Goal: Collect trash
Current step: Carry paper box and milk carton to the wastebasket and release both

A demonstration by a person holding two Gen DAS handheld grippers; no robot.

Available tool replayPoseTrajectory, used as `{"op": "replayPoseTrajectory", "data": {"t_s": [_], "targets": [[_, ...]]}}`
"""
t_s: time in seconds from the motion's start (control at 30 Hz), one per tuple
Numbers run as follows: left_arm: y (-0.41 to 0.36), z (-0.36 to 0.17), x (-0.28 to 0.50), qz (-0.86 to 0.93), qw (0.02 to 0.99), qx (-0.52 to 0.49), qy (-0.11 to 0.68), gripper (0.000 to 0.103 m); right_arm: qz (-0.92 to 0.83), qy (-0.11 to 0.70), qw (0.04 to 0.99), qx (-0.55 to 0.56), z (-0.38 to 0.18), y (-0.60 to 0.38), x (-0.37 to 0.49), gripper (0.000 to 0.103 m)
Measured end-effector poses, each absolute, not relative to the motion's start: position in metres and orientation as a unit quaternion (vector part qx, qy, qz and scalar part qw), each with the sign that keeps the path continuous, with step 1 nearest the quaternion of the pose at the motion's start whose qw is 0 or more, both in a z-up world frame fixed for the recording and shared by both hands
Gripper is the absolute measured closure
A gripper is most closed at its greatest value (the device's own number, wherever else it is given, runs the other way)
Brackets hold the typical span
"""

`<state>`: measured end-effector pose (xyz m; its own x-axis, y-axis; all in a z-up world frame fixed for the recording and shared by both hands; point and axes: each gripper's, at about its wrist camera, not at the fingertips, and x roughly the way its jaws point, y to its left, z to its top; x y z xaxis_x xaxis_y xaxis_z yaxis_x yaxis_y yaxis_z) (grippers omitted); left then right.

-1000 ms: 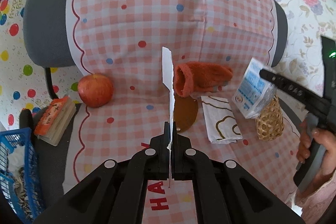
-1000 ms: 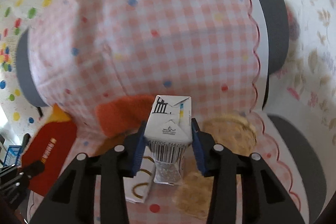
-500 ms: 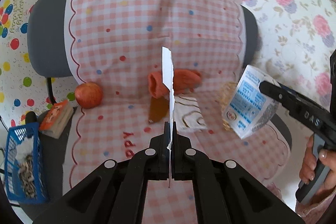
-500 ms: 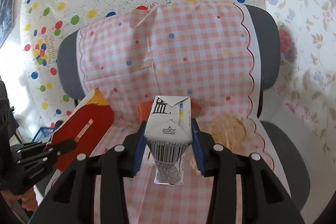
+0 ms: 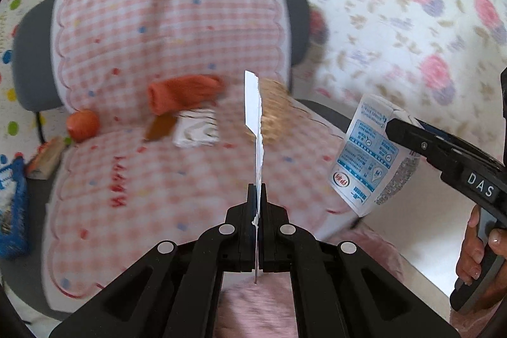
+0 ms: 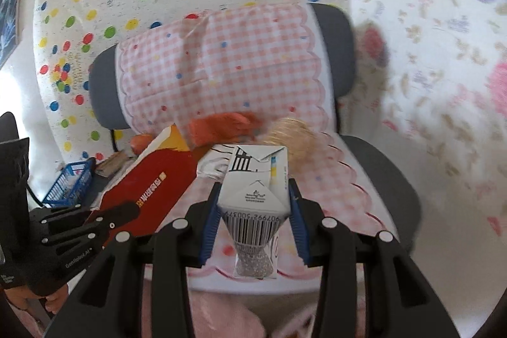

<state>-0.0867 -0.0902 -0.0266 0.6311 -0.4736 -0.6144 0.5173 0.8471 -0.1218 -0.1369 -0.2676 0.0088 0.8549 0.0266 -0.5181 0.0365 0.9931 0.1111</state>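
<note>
My left gripper is shut on a flat torn piece of red cardboard packaging, seen edge-on here and as a red sheet in the right wrist view. My right gripper is shut on a white and blue milk carton, which also shows in the left wrist view. Both are held in the air in front of a grey chair draped in a pink checked cloth.
On the chair seat lie an orange sock, a brown piece, a folded white napkin, a woven straw object and an apple. A blue basket and a book sit at the left.
Both grippers have pulled back and away from the chair with their loads; the seat items look smaller and farther. The view has swung right toward the floral wall.
</note>
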Motion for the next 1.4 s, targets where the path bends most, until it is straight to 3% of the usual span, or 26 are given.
{"op": "replayPoseTrajectory", "data": {"t_s": [0.53, 0.9, 1.0, 1.03, 1.07, 1.1, 1.4], "targets": [[-0.184, -0.070, -0.167, -0.419, 0.833, 0.087, 0.352, 0.102, -0.146, 0.303, 0.937, 0.097, -0.041, -0.339, -0.261, 0.063], [-0.229, -0.066, -0.188, -0.451, 0.824, 0.095, 0.329, 0.102, -0.170, 0.285, 0.939, 0.094, -0.036, -0.365, -0.289, 0.063], [-0.238, -0.065, -0.186, -0.449, 0.827, 0.094, 0.325, 0.093, -0.170, 0.281, 0.940, 0.096, -0.038, -0.372, -0.289, 0.059], [-0.240, -0.066, -0.184, -0.446, 0.827, 0.095, 0.328, 0.076, -0.171, 0.282, 0.939, 0.101, -0.039, -0.375, -0.289, 0.044], [-0.240, -0.067, -0.183, -0.443, 0.828, 0.093, 0.331, 0.058, -0.171, 0.279, 0.939, 0.107, -0.040, -0.377, -0.290, 0.040], [-0.238, -0.066, -0.181, -0.440, 0.830, 0.089, 0.331, 0.054, -0.170, 0.276, 0.939, 0.109, -0.039, -0.377, -0.291, 0.039], [-0.203, -0.054, -0.164, -0.389, 0.858, 0.070, 0.330, 0.048, -0.177, 0.268, 0.941, 0.104, -0.030, -0.377, -0.297, 0.039]]}}
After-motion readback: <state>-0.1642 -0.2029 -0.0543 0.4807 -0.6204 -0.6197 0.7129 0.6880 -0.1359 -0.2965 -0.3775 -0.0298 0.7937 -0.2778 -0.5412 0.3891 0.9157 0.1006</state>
